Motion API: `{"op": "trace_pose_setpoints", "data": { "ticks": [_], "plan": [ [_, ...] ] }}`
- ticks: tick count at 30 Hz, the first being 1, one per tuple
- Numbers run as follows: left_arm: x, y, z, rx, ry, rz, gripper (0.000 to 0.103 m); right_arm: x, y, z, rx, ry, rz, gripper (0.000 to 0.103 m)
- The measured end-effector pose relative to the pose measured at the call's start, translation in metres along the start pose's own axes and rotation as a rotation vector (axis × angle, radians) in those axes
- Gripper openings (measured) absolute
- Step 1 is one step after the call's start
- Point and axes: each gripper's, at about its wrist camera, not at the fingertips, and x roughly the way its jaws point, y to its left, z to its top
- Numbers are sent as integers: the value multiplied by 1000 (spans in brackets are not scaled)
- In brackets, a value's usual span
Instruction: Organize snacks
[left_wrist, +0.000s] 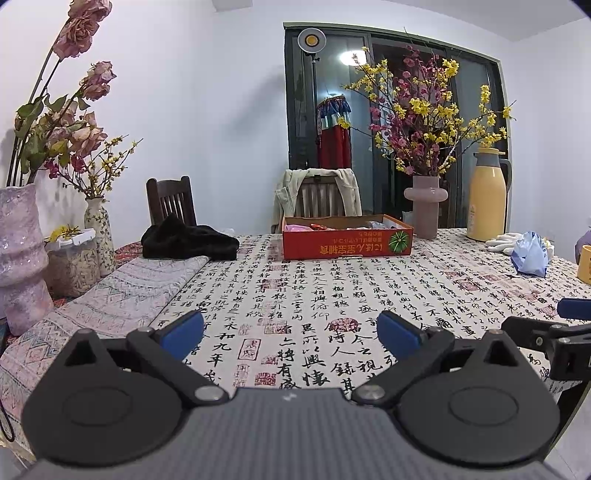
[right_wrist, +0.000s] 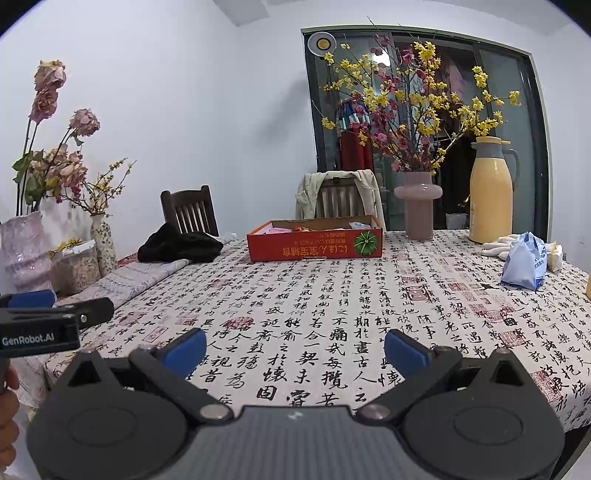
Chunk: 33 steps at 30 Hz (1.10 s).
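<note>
Location: dining area of a home. A large table carries a cloth printed with calligraphy. Wooden chairs stand at its far side, one draped with a jacket. Vases of flowers and a yellow thermos jug stand on the table. A glass sliding door fills the back wall.

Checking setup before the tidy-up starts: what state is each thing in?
Left gripper: open, holding nothing.
Right gripper: open, holding nothing.
Red snack box: open-topped, packets inside.
Yellow flask: upright, lid on.
Blue bag: crumpled on the tablecloth.
Pink vase: upright, holding blossom branches.
</note>
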Motion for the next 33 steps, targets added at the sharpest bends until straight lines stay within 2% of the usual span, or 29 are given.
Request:
{"op": "trace_pose_setpoints", "data": {
  "ticks": [33],
  "plan": [
    [0,1,1,6,2,-3,103,-1,0,0,4,-4,7,103]
  ]
}}
